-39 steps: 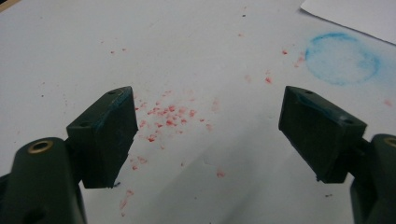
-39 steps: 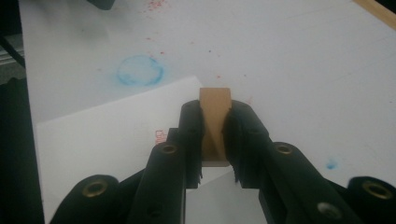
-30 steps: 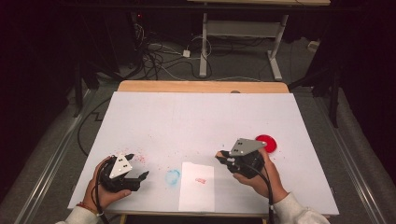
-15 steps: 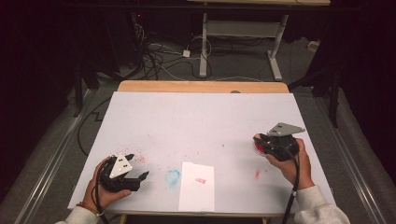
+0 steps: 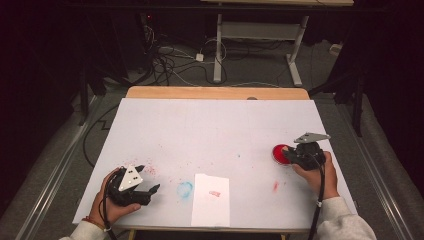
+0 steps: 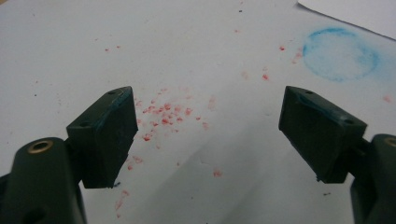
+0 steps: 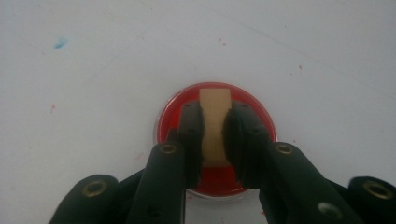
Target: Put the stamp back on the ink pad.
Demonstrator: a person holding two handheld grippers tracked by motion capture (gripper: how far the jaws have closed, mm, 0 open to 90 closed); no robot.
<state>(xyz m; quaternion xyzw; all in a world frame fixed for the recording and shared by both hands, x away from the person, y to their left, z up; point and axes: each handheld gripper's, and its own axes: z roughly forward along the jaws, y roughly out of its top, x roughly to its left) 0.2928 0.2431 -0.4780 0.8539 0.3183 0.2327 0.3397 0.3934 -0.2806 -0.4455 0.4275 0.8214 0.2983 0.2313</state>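
A round red ink pad (image 5: 279,154) sits on the white table cover at the right. My right gripper (image 5: 293,156) is directly over it, shut on a tan wooden stamp block (image 7: 215,126). In the right gripper view the block stands between the pads with the red ink pad (image 7: 170,119) right behind it; whether it touches the ink I cannot tell. My left gripper (image 5: 150,178) rests at the front left, held in a hand. Its jaws stand wide open over red speckles (image 6: 163,114), and the left gripper (image 6: 208,98) holds nothing.
A white paper sheet (image 5: 211,199) with a small red mark lies at the front middle. A blue ring stain (image 5: 184,189) is just left of it. The table's wooden far edge (image 5: 215,92) borders a floor with cables and desk legs.
My right gripper has carried the stamp block from beside the paper sheet rightward and slightly down, to above the red ink pad. The left gripper has stayed put.
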